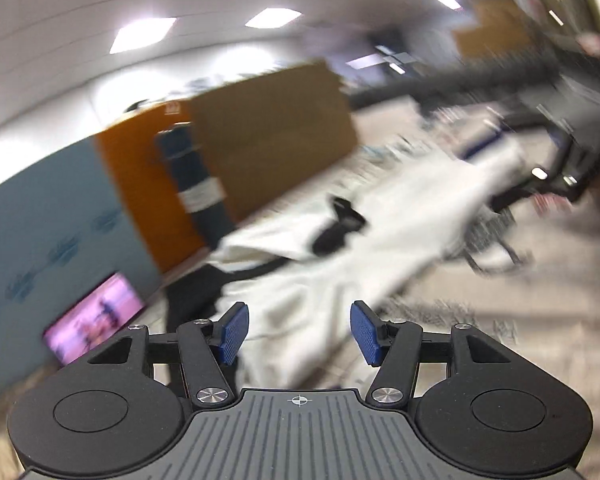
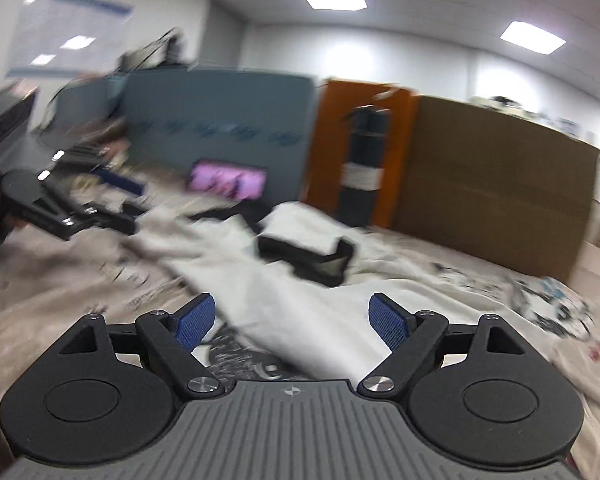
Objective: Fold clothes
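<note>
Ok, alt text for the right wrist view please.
The right gripper is open with nothing between its blue fingers, above a rumpled white garment with black trim on a patterned cloth-covered surface. The left gripper is at the garment's far left edge; the image is motion-blurred.

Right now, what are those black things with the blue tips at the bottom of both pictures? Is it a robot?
Not quite a robot. A person holds a pincher tool in each hand, and each tool has a small camera looking forward along its two fingers. One picture comes from the left gripper, the other from the right gripper. The blue tips are grippy pads for pinching cloth. Both tools are wide open and hold nothing. In front of them lies a white garment with black trim, crumpled on a patterned bedsheet. It waits to be folded. In the right picture you can also see the left tool off to the side. Behind stand a brown cardboard box and a glowing pink screen. Everything looks smeared because the cameras are moving.
</note>
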`<state>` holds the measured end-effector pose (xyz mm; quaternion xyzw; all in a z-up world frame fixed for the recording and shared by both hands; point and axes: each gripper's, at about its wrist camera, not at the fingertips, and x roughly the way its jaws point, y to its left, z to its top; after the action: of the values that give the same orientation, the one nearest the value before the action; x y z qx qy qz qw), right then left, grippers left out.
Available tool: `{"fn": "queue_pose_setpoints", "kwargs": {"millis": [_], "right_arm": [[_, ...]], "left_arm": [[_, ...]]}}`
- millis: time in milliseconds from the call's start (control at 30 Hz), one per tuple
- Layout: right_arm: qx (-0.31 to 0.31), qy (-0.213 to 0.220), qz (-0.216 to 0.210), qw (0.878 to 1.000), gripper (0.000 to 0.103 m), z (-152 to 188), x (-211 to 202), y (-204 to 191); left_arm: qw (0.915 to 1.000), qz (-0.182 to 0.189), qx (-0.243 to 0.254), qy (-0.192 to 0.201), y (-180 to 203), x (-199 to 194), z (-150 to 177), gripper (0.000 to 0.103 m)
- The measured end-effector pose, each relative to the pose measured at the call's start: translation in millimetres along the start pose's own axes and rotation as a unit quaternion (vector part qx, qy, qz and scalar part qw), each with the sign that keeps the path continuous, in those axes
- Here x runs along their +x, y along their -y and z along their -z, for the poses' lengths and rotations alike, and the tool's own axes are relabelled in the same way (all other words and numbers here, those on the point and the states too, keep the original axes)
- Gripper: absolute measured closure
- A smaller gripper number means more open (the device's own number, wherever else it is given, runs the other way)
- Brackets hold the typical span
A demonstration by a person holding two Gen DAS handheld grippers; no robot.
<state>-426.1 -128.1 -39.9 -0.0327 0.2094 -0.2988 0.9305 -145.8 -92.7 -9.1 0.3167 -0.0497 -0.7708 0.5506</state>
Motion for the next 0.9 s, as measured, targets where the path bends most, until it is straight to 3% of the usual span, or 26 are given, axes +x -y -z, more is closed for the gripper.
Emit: {"fn": "queue_pose_setpoints", "kwargs": {"millis": [233, 300, 333, 400, 467, 533, 633, 767, 900], "right_arm": [[-0.088, -0.063, -0.071, 0.992, 0.024, -7, 46, -13], [-0.12, -0.078, -0.078, 0.987, 0.029, -8, 58, -16], [-0.134, -0.078, -0.082, 0.985, 0.029, -10, 63, -18], [-0.164, -0.081, -0.08, 0.98, 0.035, -16, 71, -20], [-0.188, -0.086, -0.074, 0.976, 0.044, -20, 81, -19], [-0.199, -0.094, -0.068, 0.973, 0.074, -24, 89, -15], [-0.189, -0.094, -0.066, 0.975, 0.09, -25, 95, -3], [-0.14, -0.068, -0.116, 0.981, 0.093, -31, 76, 10], [-0.106, -0.077, -0.164, 0.978, 0.094, -27, 67, 15]], "left_arm": [[0.9953, 0.011, 0.094, -0.019, 20, 35, -4, 0.049], [0.9928, 0.005, 0.118, -0.023, 22, 45, -3, 0.072], [0.9926, 0.006, 0.119, -0.024, 21, 48, -2, 0.076], [0.9938, 0.007, 0.109, -0.02, 16, 53, -1, 0.096], [0.9964, 0.007, 0.084, -0.007, 8, 52, -4, 0.098], [0.9984, 0.011, 0.055, 0.007, -2, 49, -9, 0.098], [0.9992, 0.02, 0.024, 0.025, -13, 41, -15, 0.098], [0.998, 0.055, 0.012, 0.027, -17, 30, -17, 0.099], [0.9925, 0.118, 0.008, -0.031, -19, 33, -8, 0.095]]}}
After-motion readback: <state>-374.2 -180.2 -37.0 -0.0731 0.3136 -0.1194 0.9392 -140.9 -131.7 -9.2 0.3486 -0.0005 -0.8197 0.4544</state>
